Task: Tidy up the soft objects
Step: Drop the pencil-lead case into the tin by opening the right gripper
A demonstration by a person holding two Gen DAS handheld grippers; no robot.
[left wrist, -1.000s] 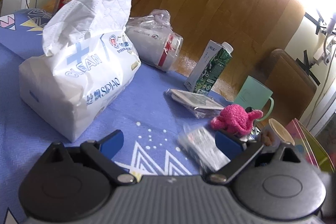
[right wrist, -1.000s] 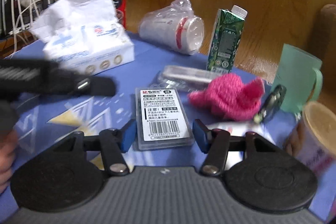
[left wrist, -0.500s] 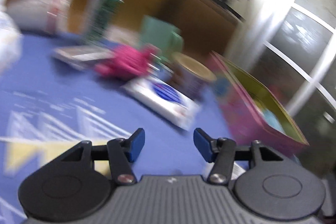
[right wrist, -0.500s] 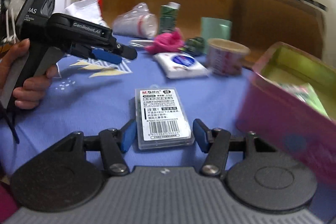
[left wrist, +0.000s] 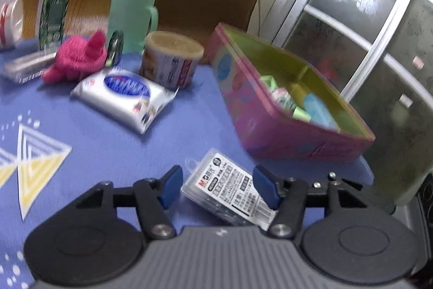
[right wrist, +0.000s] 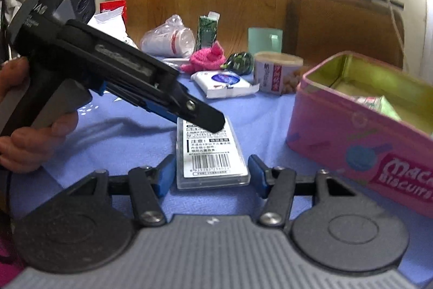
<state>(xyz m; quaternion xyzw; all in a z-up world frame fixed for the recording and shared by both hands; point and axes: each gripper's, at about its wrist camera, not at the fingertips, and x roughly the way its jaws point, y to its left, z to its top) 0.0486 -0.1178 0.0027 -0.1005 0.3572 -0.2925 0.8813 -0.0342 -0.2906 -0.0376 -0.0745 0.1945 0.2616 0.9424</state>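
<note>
So the bench [right wrist: 113,132] with the blue cloth has the pink biscuit tin [right wrist: 360,137] open at the right, and the white wipes pack [left wrist: 121,94] and pink knitted thing [left wrist: 78,58] sit further back, well apart from both tools. The clear plastic case [right wrist: 211,156] lies flat near the tin. The right gripper [right wrist: 208,171] has its jaws partly open around the case without touching, and the left gripper [left wrist: 216,187], jaws just opening a bit, hangs over it gripping nothing.

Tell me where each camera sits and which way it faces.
Left wrist: on the left gripper, aimed down across the blue table at the clear case and pink tin; only its fingers show.
Right wrist: on the right gripper, facing that case; the left gripper and hand show.
Shared: case, tin, pink sock.
</note>
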